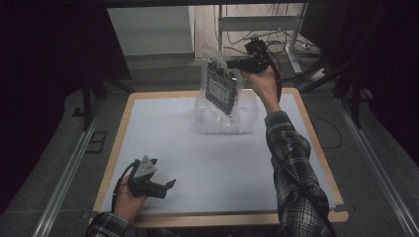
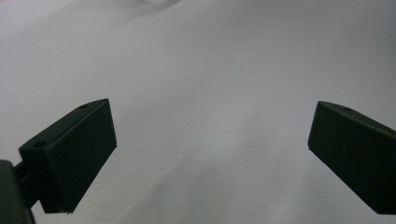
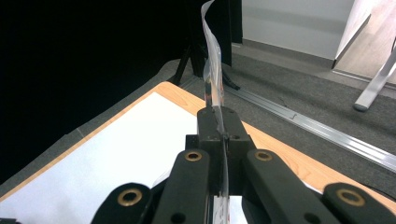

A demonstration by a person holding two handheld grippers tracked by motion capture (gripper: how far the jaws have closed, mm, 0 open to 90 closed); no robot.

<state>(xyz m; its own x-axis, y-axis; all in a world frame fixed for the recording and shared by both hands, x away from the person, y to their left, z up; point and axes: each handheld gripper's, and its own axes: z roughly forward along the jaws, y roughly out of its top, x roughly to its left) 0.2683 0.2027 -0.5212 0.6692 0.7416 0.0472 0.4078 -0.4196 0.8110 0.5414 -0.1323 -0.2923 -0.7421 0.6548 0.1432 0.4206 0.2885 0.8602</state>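
One clear bag [image 1: 220, 81] hung in the air at the far side of the table [image 1: 316, 148], with a dark flat board [image 1: 220, 89] inside it. The right gripper [image 1: 237, 63] had its jaws squeezed tight on the top edge of that bag, and in the right gripper view the thin plastic [image 3: 212, 60] stood up straight from between the closed jaws. The bag's long side ran up and down, tilted a little, with the top leaning away from the person. Right under it sat a clear plastic tub [image 1: 249, 121] on the white sheet [image 1: 197, 163], so the bag hung straight below the gripper and just over the tub's open top. Its low end looked to dip into the tub, though I could not tell if it touched the bottom. The left gripper [image 1: 165, 186] rested near the front left edge of the table, well apart from the bag, and its jaws stood wide with nothing between them. So the right hand was much the nearer one. The next move would likely be straight down, into the tub.
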